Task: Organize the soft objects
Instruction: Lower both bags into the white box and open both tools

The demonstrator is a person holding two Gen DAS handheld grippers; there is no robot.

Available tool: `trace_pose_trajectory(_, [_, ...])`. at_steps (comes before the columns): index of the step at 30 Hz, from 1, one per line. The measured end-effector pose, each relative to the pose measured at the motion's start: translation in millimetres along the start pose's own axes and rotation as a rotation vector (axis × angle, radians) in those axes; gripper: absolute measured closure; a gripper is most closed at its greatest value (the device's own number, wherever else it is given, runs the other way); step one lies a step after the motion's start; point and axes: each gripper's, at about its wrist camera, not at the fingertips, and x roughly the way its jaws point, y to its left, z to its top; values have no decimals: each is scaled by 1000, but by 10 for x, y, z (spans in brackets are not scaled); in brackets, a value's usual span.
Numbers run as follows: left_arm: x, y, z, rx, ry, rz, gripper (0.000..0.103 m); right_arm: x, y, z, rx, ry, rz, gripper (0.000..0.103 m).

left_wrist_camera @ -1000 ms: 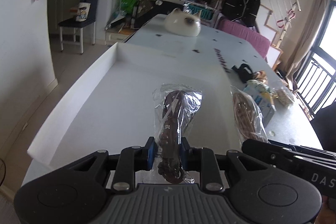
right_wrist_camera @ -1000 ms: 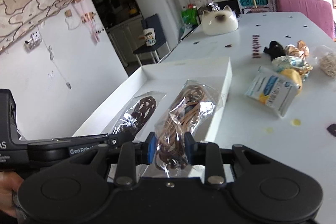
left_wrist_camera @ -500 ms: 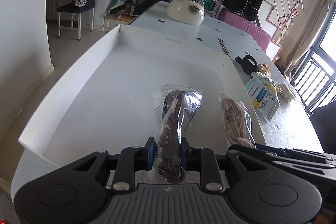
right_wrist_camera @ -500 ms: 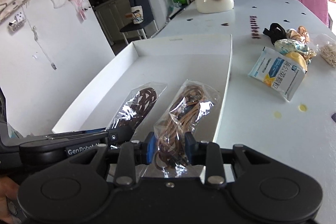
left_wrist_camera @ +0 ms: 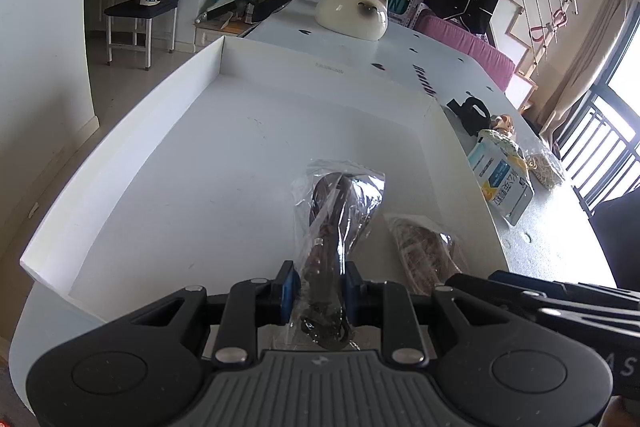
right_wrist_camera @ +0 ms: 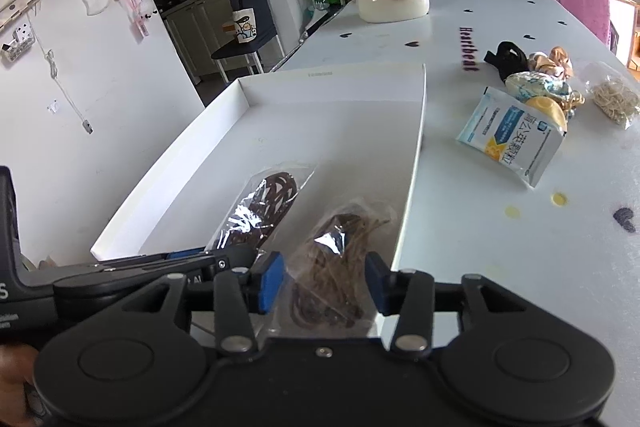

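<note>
The white tray (right_wrist_camera: 416,131) ahead of both grippers holds two packets. The right gripper (right_wrist_camera: 324,283) has just been opening, its jaws now clear of the tan band packet (right_wrist_camera: 340,259), which has dropped flat. The left gripper (left_wrist_camera: 318,287), angled downward, pinches the dark band packet (left_wrist_camera: 340,211).

White tray (left_wrist_camera: 120,163); heart-dotted table (right_wrist_camera: 500,227)

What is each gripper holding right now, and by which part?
Left gripper pinches the dark bag near its near end. Right gripper has just been opening; the tan bag lies between its jaws in the tray, not pinched.
</note>
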Motion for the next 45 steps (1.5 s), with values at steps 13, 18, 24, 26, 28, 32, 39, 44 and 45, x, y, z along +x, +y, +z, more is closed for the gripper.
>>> trace_pose_trajectory(13, [2, -83, 0, 8, 13, -4, 75, -186, -68, -8, 12, -43, -4, 50])
trace_pose_trajectory(18, [-42, -75, 8, 9, 3, 7, 61, -209, -115, -6, 27, -47, -1, 50])
trace_pose_trajectory(24, [-83, -67, 20, 24, -15, 3, 59, -209, -114, -9, 22, -45, 5, 50])
trace_pose_trajectory(26, [-82, -63, 47, 39, -25, 6, 66, -207, -112, -15, 22, -45, 5, 50])
trace_pose_trajectory(28, [-92, -61, 95, 58, -38, 9, 82, -213, -121, -21, 23, -48, 4, 50])
trace_pose_trajectory(32, [-123, -114, 170, 106, -60, 0, 92, -220, -135, -25, 24, -54, 5, 50])
trace_pose_trajectory(39, [91, -158, 66, 154, 6, -10, 97, -213, -115, -37, 21, -51, 13, 50])
trace_pose_trajectory(44, [96, -131, 37, 165, 4, -16, 99, -192, -120, -38, 24, -43, 15, 50])
trace_pose_trajectory(45, [89, -130, 40, 168, 5, -15, 98, -189, -117, -39, 24, -42, 16, 50])
